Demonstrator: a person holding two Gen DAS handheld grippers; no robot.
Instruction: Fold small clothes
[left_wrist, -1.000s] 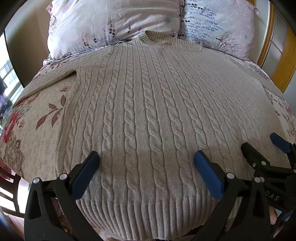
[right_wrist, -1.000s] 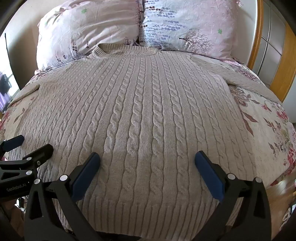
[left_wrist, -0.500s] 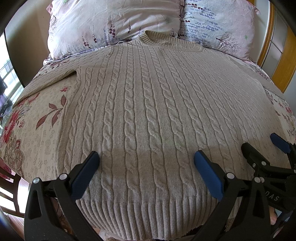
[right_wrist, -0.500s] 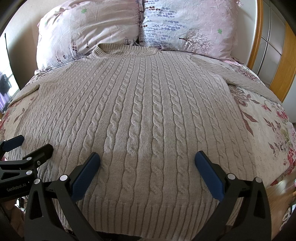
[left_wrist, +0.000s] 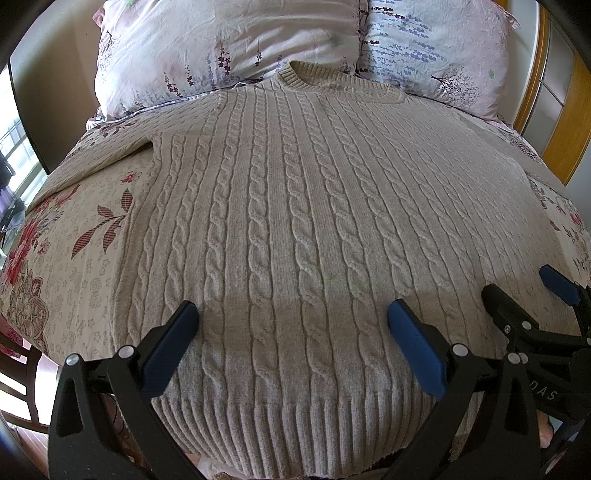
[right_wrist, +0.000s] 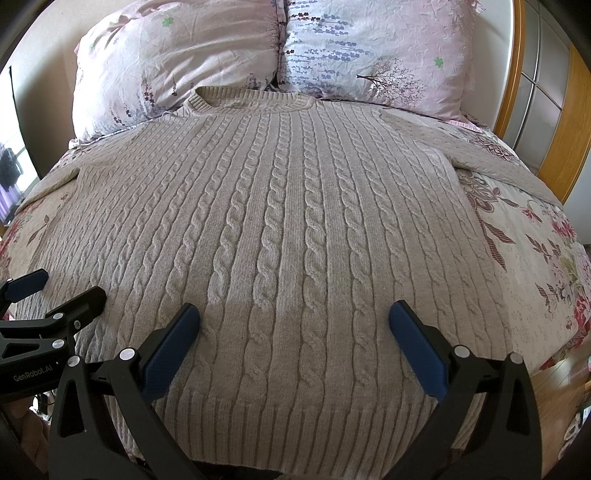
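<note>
A beige cable-knit sweater (left_wrist: 295, 221) lies flat and face up on the bed, collar toward the pillows, ribbed hem nearest me; it also shows in the right wrist view (right_wrist: 288, 229). Its sleeves spread out to both sides. My left gripper (left_wrist: 291, 328) is open and empty, hovering above the sweater near the hem, left of centre. My right gripper (right_wrist: 293, 328) is open and empty, hovering above the hem area further right. The right gripper also shows in the left wrist view (left_wrist: 524, 295), and the left gripper shows at the left edge of the right wrist view (right_wrist: 55, 291).
The floral bedspread (left_wrist: 74, 240) shows on both sides of the sweater (right_wrist: 535, 258). Two pink floral pillows (right_wrist: 177, 62) (right_wrist: 376, 55) lean at the head. A wooden headboard and door frame (right_wrist: 554, 129) stand at the right. A wooden chair (left_wrist: 22, 387) stands at the lower left.
</note>
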